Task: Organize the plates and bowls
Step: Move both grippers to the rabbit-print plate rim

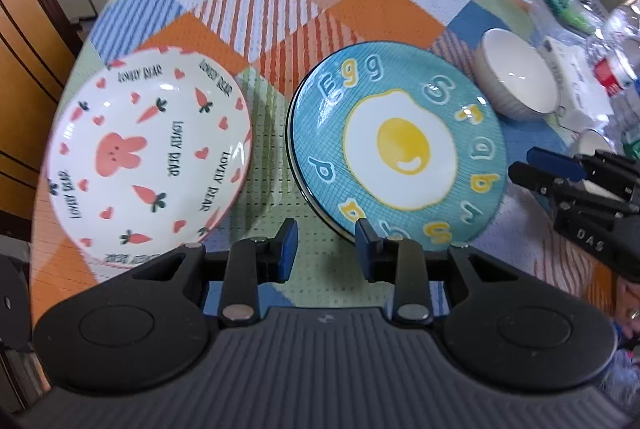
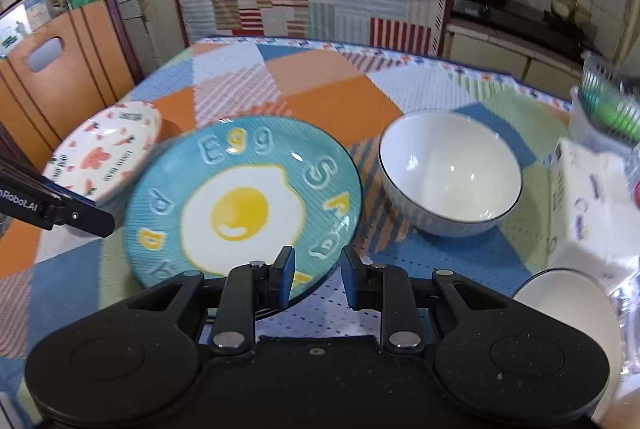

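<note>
A teal plate with a fried-egg picture (image 1: 400,149) (image 2: 240,205) lies flat in the middle of the patchwork tablecloth. To its left sits a white plate with a pink rabbit and carrots (image 1: 148,157) (image 2: 108,153). A white ribbed bowl (image 1: 516,77) (image 2: 448,173) stands to the right of the teal plate, and a second white bowl (image 2: 568,309) is at the near right. My left gripper (image 1: 326,241) hovers open over the cloth between the two plates. My right gripper (image 2: 317,269) is open above the teal plate's near rim, with its pads not pressing on it.
A white tissue box (image 2: 592,205) and a clear container with green items (image 2: 608,105) crowd the table's right side. A wooden panel (image 2: 52,77) stands left of the table. A kitchen counter with appliances lies beyond the far edge.
</note>
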Available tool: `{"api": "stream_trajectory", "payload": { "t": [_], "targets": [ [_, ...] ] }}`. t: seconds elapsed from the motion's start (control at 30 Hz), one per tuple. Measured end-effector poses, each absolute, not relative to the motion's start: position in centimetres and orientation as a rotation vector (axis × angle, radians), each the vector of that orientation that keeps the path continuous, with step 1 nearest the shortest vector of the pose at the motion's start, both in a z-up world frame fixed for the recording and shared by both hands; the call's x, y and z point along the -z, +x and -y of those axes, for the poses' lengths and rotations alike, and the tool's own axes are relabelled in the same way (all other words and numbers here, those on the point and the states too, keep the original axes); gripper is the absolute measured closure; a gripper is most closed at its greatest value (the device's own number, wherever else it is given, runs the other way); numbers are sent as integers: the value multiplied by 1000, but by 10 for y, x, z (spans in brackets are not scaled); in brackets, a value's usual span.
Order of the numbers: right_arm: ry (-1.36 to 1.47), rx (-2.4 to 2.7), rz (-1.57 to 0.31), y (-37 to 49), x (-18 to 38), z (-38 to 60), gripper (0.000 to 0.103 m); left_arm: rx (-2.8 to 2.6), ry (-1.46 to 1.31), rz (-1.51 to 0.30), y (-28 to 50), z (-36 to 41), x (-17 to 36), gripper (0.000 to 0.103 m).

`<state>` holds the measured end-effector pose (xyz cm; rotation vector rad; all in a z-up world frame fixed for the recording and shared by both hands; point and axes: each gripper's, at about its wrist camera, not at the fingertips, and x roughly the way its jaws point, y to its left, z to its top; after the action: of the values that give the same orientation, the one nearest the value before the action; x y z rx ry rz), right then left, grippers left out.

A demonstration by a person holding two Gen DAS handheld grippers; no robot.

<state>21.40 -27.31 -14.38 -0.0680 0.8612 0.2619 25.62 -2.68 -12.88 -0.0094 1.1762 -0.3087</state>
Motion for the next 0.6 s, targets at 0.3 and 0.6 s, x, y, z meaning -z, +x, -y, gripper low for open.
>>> {"api": "stream_trajectory", "payload": {
  "t": [0.3, 0.6],
  "targets": [
    [-99, -354, -829, 175, 80, 251, 74, 314, 59, -1123, 216, 7, 76, 72],
    [-103, -439, -799, 138, 30, 217, 74, 287, 90, -1122, 162, -32, 38, 72]
  ]
}}
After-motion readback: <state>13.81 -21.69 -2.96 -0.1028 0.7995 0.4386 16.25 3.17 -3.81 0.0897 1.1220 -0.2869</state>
